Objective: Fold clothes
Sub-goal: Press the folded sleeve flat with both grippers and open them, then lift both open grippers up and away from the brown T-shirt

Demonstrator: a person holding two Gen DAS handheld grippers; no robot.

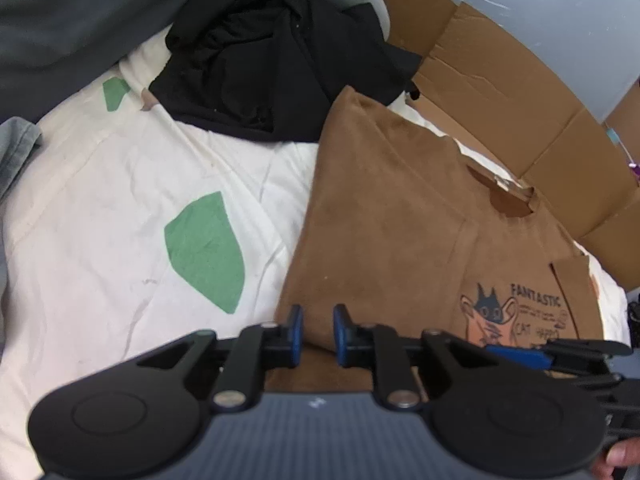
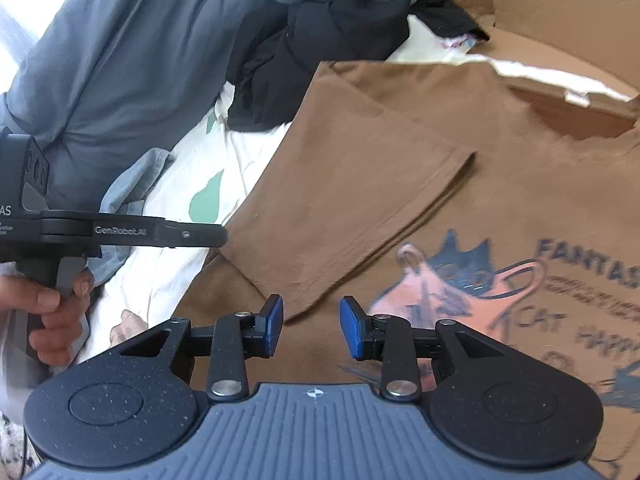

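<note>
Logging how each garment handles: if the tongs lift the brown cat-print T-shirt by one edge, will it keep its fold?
Probably not. The brown T-shirt looks like thin, soft knit, its folded-over flap lying limp and flat, so it would likely drape and unfold. It seems light. Pushed, it may bunch against the wrinkled white sheet rather than slide.

A home bedroom: patterned bedsheet point(image 1: 120, 184), heaped clothes point(image 1: 272, 64), cardboard point(image 1: 520, 92).

A T-shirt point(image 1: 400, 216) lay spread on the bedsheet point(image 1: 100, 208) at the right of the left wrist frame, with a sleeve point(image 2: 360, 184) folded over its body. Behind it, at upper centre, sat a heap of clothes point(image 1: 272, 60); flattened cardboard point(image 1: 520, 92) stood to its right.
</note>
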